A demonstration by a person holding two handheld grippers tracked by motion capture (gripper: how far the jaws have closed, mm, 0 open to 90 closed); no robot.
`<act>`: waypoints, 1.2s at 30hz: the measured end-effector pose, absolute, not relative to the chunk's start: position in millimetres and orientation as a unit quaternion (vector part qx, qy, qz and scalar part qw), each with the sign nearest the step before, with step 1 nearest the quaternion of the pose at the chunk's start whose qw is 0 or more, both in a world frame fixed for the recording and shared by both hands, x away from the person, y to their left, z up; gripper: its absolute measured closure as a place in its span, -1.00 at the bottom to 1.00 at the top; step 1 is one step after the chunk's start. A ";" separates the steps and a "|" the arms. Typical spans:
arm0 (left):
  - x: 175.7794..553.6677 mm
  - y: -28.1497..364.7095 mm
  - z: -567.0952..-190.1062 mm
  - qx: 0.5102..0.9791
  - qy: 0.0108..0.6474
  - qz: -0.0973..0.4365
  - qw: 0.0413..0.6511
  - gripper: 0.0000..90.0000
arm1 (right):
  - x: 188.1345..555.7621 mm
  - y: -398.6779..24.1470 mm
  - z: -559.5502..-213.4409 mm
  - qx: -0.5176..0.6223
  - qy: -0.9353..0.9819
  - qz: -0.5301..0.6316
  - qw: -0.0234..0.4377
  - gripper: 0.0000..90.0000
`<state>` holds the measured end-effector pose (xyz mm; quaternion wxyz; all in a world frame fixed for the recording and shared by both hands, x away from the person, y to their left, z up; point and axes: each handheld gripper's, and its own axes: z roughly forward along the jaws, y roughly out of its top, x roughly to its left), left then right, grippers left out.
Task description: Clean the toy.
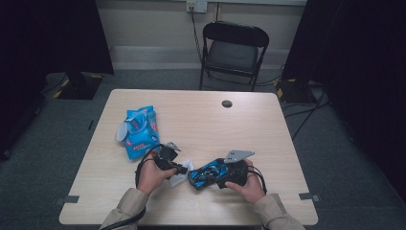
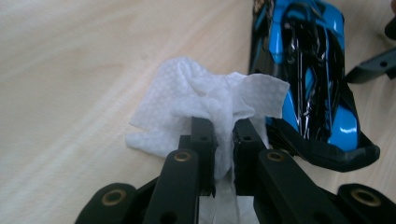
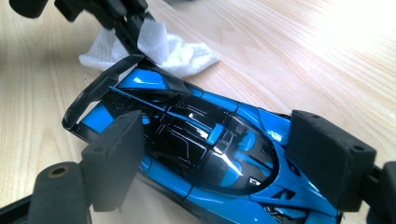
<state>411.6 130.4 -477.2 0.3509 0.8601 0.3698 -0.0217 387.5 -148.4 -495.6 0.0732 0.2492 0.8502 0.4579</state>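
White crumpled wipe (image 2: 205,98) sits clamped between the left gripper (image 1: 181,168) jaws near the worktop's (image 1: 201,120) front edge, touching the tail of the glossy blue-and-black toy car (image 3: 205,154), whose sides the right gripper (image 3: 233,163) jaws clamp.

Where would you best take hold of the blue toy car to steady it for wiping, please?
Grip the blue toy car across its flanks mid-body, coming from above, as the right gripper does: the sides are long and roughly parallel, and this leaves the thin rear wing clear.
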 end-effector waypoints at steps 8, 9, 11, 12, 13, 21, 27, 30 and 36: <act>438.1 105.1 -458.4 0.851 0.370 -0.001 0.373 0.83 | 387.7 -148.4 -495.6 0.249 0.850 0.458 0.073 -0.58; 441.8 101.1 -457.6 0.853 0.367 -0.002 0.371 0.83 | 387.6 -148.4 -495.7 0.249 0.850 0.458 0.073 -0.58; 446.0 94.4 -457.4 0.851 0.369 0.002 0.374 0.83 | 387.5 -148.4 -495.7 0.249 0.850 0.458 0.073 -0.58; 454.8 81.3 -458.0 0.850 0.368 0.001 0.377 0.83 | 387.6 -148.5 -495.7 0.249 0.850 0.458 0.073 -0.58; 458.7 74.5 -459.1 0.850 0.367 0.004 0.378 0.83 | 387.6 -148.5 -495.8 0.249 0.850 0.459 0.073 -0.58; 474.6 26.6 -478.6 0.862 0.355 -0.018 0.361 0.83 | 387.4 -149.4 -496.8 0.249 0.848 0.463 0.074 -0.58; 474.9 18.1 -488.9 0.861 0.354 -0.036 0.363 0.83 | 387.4 -149.9 -497.0 0.248 0.847 0.464 0.075 -0.58; 473.6 19.8 -489.5 0.861 0.351 -0.038 0.365 0.83 | 387.4 -149.9 -497.0 0.248 0.847 0.464 0.074 -0.58; 469.6 23.5 -488.8 0.860 0.356 -0.039 0.363 0.83 | 387.3 -149.8 -497.0 0.249 0.847 0.464 0.074 -0.58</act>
